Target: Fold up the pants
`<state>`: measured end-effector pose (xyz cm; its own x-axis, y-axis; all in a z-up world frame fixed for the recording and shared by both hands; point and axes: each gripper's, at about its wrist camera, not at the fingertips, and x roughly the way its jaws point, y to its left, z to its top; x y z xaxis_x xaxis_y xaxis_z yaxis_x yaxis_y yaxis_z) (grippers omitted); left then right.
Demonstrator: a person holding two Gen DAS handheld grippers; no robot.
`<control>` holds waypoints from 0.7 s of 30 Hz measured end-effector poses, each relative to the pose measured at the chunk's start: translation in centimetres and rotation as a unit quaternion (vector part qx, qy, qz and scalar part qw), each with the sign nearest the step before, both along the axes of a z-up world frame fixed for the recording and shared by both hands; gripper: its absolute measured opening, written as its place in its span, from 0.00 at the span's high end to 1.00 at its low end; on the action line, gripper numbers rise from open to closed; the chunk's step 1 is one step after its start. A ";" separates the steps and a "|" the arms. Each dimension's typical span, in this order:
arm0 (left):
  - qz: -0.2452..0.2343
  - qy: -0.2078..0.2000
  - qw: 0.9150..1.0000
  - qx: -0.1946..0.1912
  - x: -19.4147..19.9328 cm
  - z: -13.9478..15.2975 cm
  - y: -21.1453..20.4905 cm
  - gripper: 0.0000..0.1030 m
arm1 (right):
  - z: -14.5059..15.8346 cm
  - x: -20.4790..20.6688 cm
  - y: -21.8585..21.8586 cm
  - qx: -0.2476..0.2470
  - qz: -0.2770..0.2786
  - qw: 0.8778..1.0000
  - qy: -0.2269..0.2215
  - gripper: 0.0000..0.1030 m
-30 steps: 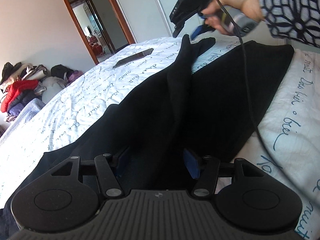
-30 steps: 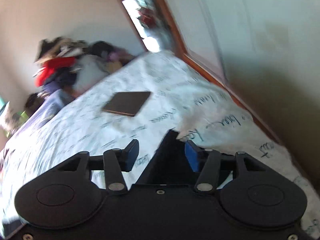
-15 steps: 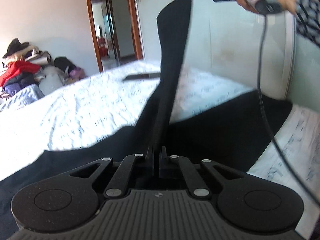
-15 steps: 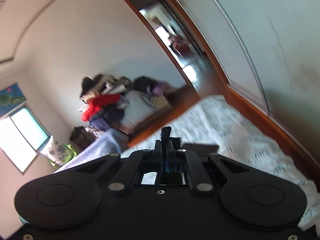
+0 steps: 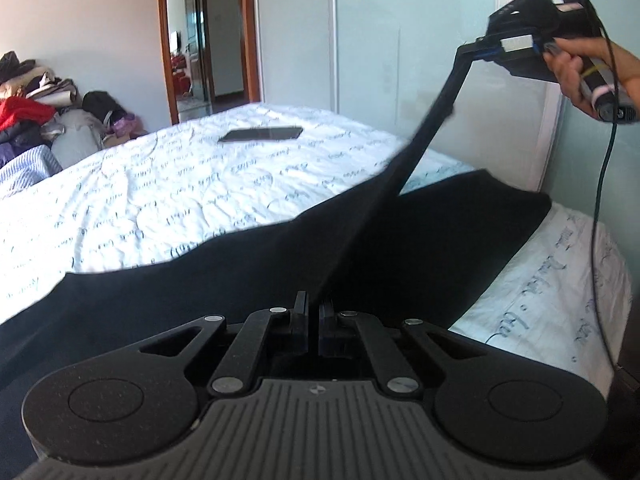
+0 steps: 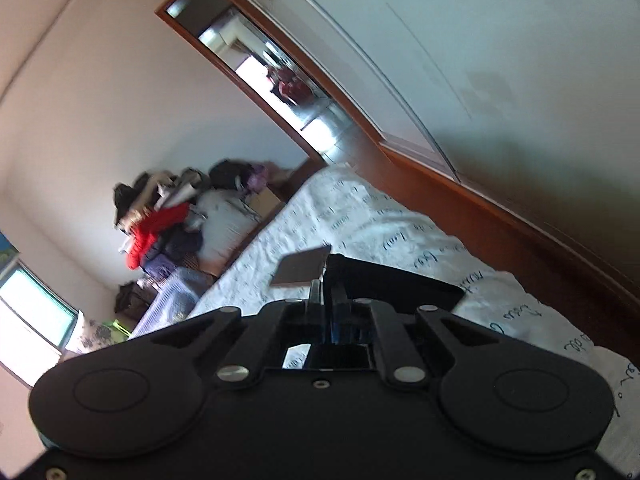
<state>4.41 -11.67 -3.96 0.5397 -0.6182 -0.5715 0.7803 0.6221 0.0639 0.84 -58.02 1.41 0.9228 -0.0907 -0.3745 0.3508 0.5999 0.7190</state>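
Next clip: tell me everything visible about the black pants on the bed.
The pants are plain black, soft matte fabric, with most of them spread flat over the white printed bedspread. One edge is lifted off the bed in a taut ridge running from the left gripper up to the right gripper; both have jaws shut on the cloth. No waistband, pockets or seams can be made out.

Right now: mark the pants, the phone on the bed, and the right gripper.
pants (image 5: 240,292): left wrist view, on the flat black cloth lying on the bed.
phone (image 5: 262,134): left wrist view, middle of its dark face.
right gripper (image 5: 466,49): left wrist view, at the fingertips shut on the pants' lifted edge.
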 end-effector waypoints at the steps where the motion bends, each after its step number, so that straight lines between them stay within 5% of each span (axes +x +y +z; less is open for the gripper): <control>1: -0.007 -0.006 1.000 0.001 -0.3 0.2 0.2 0.95 | 0.4 -0.9 0.2 -0.005 0.000 1.000 -0.019 0.95; 4: -0.026 -0.015 0.999 0.018 -1.1 0.1 0.4 0.93 | 0.5 -4.4 1.1 -0.026 -0.012 0.999 -0.047 0.95; 7: -0.041 -0.002 0.998 0.054 -1.4 -1.6 -0.3 0.93 | -3.5 -7.7 1.9 -0.036 -0.040 0.998 0.018 0.95; 12: -0.043 -0.001 0.996 0.082 -1.9 -3.3 -0.7 0.93 | -11.5 -11.0 1.1 0.064 -0.069 0.992 0.087 0.95; 21: -0.047 0.005 0.995 0.082 -1.9 -3.4 0.3 0.93 | -10.3 -14.1 3.5 0.005 -0.084 0.994 0.077 0.95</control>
